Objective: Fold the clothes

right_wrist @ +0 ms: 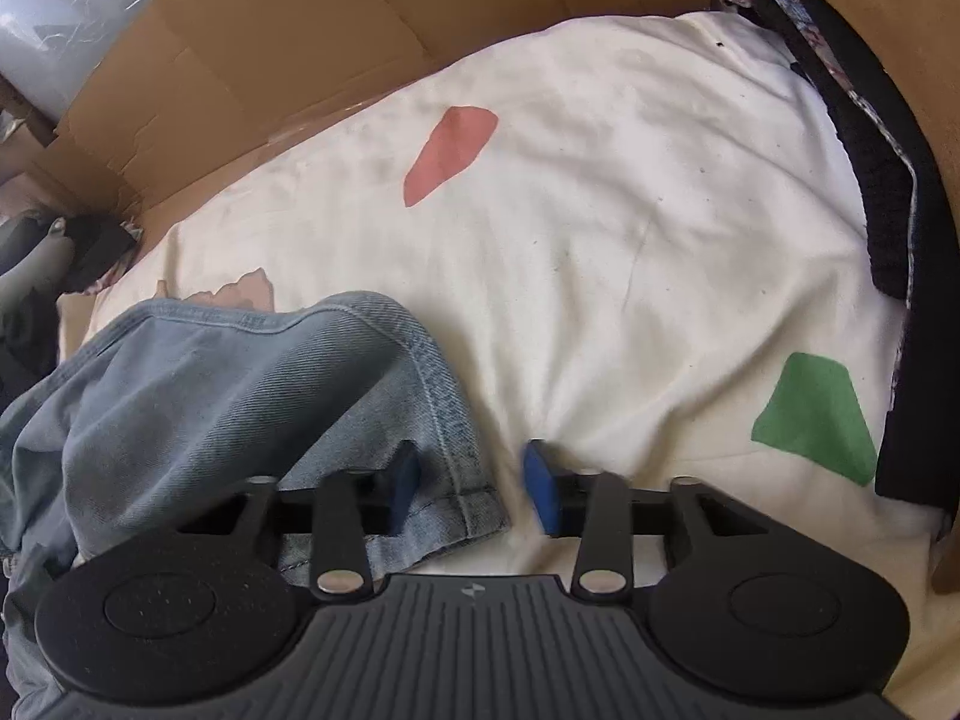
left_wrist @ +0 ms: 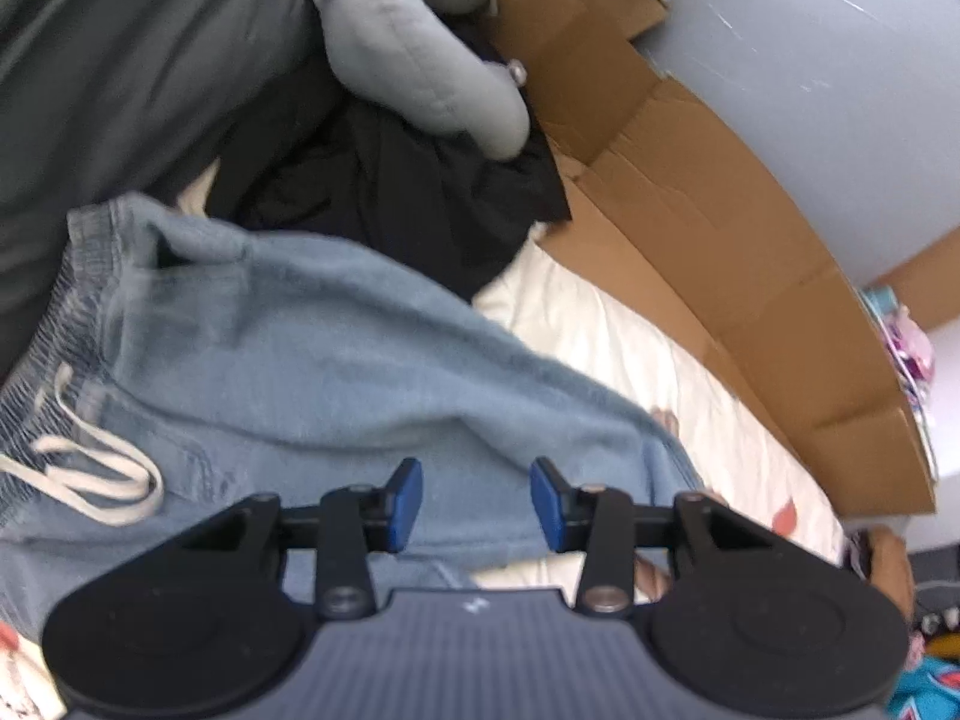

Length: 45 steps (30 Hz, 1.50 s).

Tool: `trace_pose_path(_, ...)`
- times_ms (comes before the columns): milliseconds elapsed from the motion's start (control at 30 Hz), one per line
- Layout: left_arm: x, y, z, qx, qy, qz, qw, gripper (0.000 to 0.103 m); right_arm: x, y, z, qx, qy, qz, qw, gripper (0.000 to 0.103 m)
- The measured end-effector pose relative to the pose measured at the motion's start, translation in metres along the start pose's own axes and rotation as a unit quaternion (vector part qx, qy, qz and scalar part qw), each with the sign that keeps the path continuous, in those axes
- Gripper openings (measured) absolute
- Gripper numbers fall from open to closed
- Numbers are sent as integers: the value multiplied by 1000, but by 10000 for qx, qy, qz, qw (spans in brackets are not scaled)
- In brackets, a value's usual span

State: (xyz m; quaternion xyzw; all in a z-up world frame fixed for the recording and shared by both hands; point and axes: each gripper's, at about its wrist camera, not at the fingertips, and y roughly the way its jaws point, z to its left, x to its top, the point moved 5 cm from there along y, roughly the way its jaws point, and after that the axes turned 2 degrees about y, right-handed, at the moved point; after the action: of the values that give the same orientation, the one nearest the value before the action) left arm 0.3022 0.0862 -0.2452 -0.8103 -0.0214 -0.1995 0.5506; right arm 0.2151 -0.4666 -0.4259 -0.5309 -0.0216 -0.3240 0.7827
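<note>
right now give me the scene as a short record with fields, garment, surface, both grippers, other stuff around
garment: light blue denim shorts with an elastic waistband and a white drawstring, lying crumpled
surface: cream bedsheet with a red patch and a green patch
left gripper: open, over the shorts, holding nothing
right gripper: open, jaws either side of the hemmed leg edge; contact unclear
nearby clothes: black garment, grey padded item
surround: brown cardboard along the sheet's edge
</note>
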Motion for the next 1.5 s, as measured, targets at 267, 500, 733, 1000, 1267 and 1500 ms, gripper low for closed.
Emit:
trace_pose_path(267, 28, 3, -33, 23, 214, -43, 9998, 50, 4, -19, 3, 35, -26, -237, 9997, 13)
trace_pose_path(500, 39, 45, -39, 31, 453, 104, 9989, 50, 9, -33, 9, -106, -380, -482, 9981, 12)
trace_pose_path(733, 57, 87, -38, 147, 474, 2, 9988, 50, 32, -49, -2, -407, -565, -985, 9927, 0)
trace_pose_path(1000, 66, 119, -34, 202, 444, -93, 9988, 50, 18, -43, -32, 56, 117, -1038, 9945, 0)
trace_pose_path(1267, 67, 142, -29, 4, 380, -69, 9993, 50, 4, -32, -40, 169, 453, -1040, 9934, 4)
trace_pose_path(1500, 64, 162, -24, -81, 361, 10, 9993, 50, 14, -23, -33, 98, 218, -1140, 9932, 46)
